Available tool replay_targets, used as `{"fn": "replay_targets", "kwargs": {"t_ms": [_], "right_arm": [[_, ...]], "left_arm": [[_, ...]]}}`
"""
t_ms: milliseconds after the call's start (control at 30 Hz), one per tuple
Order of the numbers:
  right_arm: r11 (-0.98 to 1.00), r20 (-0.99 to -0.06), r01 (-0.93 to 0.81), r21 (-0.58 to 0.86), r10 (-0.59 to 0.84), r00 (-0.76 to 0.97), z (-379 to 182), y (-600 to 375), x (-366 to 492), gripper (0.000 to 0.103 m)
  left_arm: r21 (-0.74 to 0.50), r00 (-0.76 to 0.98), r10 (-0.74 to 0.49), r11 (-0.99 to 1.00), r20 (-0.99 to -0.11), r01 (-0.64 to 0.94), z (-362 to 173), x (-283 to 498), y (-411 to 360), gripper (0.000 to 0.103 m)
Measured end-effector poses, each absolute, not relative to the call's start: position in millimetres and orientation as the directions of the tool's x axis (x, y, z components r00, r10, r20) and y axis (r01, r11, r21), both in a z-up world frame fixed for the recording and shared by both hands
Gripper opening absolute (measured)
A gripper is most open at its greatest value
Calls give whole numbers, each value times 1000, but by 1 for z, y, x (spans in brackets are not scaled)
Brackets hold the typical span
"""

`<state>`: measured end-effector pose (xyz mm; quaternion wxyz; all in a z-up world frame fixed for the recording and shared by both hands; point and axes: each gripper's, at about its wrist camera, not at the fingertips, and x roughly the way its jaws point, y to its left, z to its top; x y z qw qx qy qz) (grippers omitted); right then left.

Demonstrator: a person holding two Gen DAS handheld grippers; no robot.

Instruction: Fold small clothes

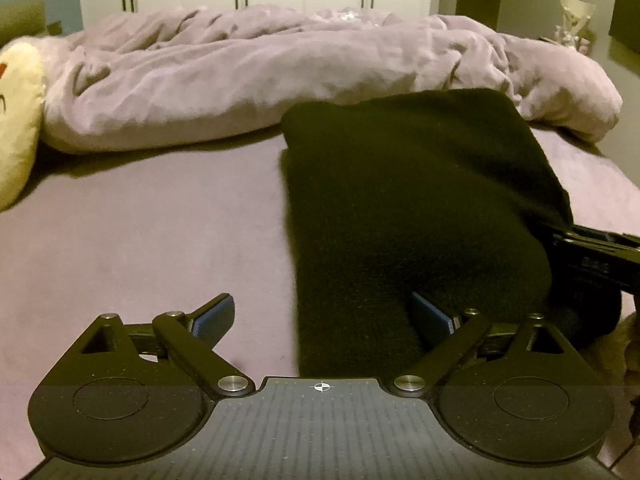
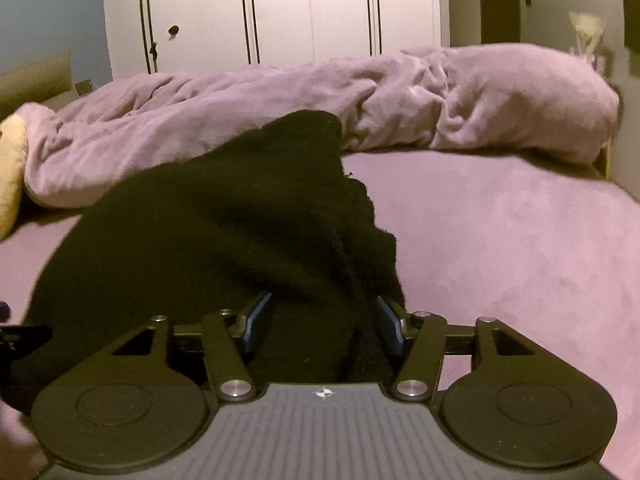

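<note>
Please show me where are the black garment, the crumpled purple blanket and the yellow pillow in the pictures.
black garment (image 1: pixel 400 200): left wrist view, middle of its flat top surface.
crumpled purple blanket (image 1: pixel 240 72): left wrist view, middle of the heap behind the garment.
yellow pillow (image 1: pixel 16 120): left wrist view, its visible side at the left edge.

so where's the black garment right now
The black garment lies on the purple bed sheet, its far end against the bunched blanket. In both wrist views its near end sits between the open jaws of the left gripper and right gripper.
</note>
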<state>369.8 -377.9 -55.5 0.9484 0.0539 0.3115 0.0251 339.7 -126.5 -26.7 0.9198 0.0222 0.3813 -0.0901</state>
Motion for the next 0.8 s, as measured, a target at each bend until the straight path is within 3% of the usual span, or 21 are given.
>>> {"fn": "replay_targets", "kwargs": {"t_ms": [67,233,500,567,667,800], "right_arm": [[991,-599,-7,133,86,796,-48,-383,367,63],[982,-595,9,189,107,796,-30,-393,362,65],[883,-609,25,468,302,733,-35,-427,410,67],[840,-593,17,542,369,716,-38,-431,425,46],[779,-537,6,627,426,728,-38,-433,436,47],[845,-641,2,535,404,653,-47,-416,461,51]], "left_arm": [[-72,681,-173,982,-712,174,-24,342,-118,98],[-184,680,-250,968,-689,169,-15,344,-93,98],[-268,690,-274,956,-670,119,-13,364,-69,98],[-295,673,-295,948,-678,119,-17,373,-68,98],[-327,663,-333,935,-671,139,-22,385,-68,99],[-425,635,-413,894,-652,144,-26,400,-65,99]]}}
